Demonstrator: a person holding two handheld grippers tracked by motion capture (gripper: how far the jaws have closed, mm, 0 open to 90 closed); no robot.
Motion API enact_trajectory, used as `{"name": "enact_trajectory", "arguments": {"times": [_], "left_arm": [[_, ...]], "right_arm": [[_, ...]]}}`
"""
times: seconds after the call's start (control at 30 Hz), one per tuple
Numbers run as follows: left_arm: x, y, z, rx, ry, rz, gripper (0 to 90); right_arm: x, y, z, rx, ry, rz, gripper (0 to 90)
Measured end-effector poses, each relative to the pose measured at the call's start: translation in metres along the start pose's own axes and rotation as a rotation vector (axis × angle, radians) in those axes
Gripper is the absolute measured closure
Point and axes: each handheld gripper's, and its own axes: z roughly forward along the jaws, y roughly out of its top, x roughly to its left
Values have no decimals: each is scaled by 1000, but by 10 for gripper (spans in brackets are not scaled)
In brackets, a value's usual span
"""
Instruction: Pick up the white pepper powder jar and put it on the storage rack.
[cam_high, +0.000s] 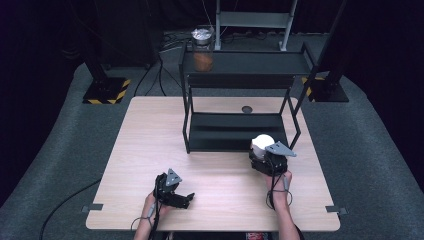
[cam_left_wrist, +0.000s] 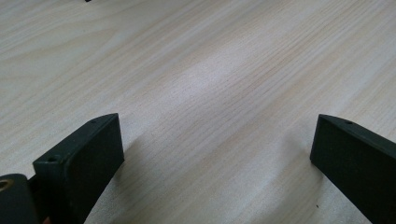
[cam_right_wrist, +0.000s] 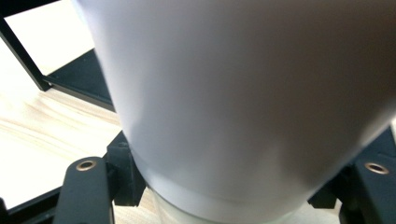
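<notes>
My right gripper (cam_high: 265, 152) is clamped on an upright white plastic container (cam_high: 262, 144), just before the black metal shelf rack (cam_high: 235, 131); my left gripper (cam_high: 186, 199) rests spread apart, nearer left.

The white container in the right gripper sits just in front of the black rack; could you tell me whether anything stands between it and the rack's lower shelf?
Nothing visible does. The right gripper is shut on the white container at the front edge of the lower shelf, whose surface looks bare. The jar stands on the top shelf, far left.
</notes>
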Motion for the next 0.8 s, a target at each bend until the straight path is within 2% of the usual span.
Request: {"name": "enact_trajectory", "arguments": {"times": [0.5,0.8], "left_arm": [[0,0,0,-1,2,-4,21],[-1,0,0,-1,8,-6,26]], "right_arm": [[-7,19,-15,-26,2,-4,302],[-12,32,-23,-39,-13,-9,302]]}}
